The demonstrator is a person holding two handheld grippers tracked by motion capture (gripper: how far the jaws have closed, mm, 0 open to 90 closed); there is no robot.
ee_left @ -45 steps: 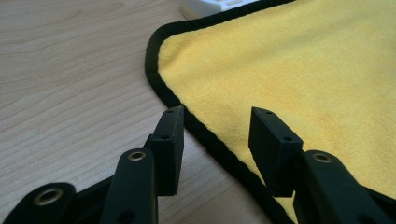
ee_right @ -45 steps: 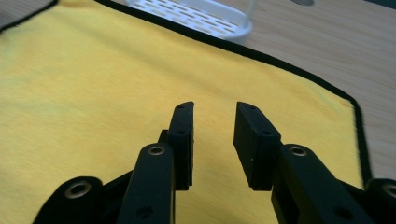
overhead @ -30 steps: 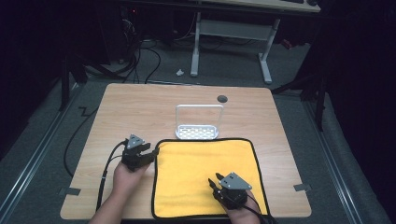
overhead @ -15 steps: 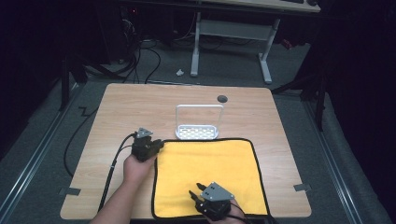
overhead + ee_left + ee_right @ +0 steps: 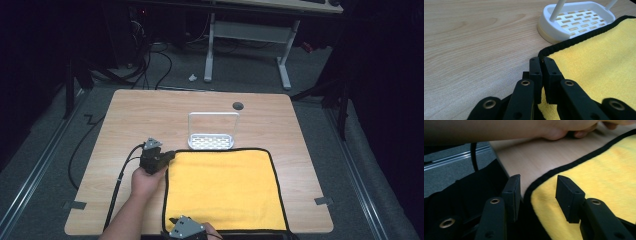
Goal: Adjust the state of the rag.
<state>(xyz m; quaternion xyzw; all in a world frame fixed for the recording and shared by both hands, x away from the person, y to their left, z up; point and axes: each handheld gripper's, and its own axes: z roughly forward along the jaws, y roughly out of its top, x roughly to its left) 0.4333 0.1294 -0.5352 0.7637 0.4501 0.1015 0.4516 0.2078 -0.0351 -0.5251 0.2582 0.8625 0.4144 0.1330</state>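
Note:
A yellow cloth point(image 5: 225, 185) with black edging lies flat on the wooden table point(image 5: 150, 115). My left gripper point(image 5: 167, 156) is at the cloth's far-left corner. In the left gripper view its jaws point(image 5: 541, 60) have just closed and pinch the black hem of the cloth point(image 5: 599, 62). My right gripper point(image 5: 172, 232) is at the near-left corner by the table's front edge. In the right gripper view its jaws point(image 5: 537, 187) have just been opening. The corner of the cloth point(image 5: 599, 170) lies between them, and the pads stand apart from it.
A white slotted rack point(image 5: 212, 132) with an upright loop handle stands just beyond the cloth's far edge, close to the left gripper point(image 5: 576, 20). A dark round hole point(image 5: 238, 105) sits in the table behind it. The person's left forearm point(image 5: 524, 130) crosses above the right gripper.
The left gripper shifted slightly right onto the cloth's far-left corner and shut on it. The right gripper slid left and nearer, from the cloth's near middle to its near-left corner.

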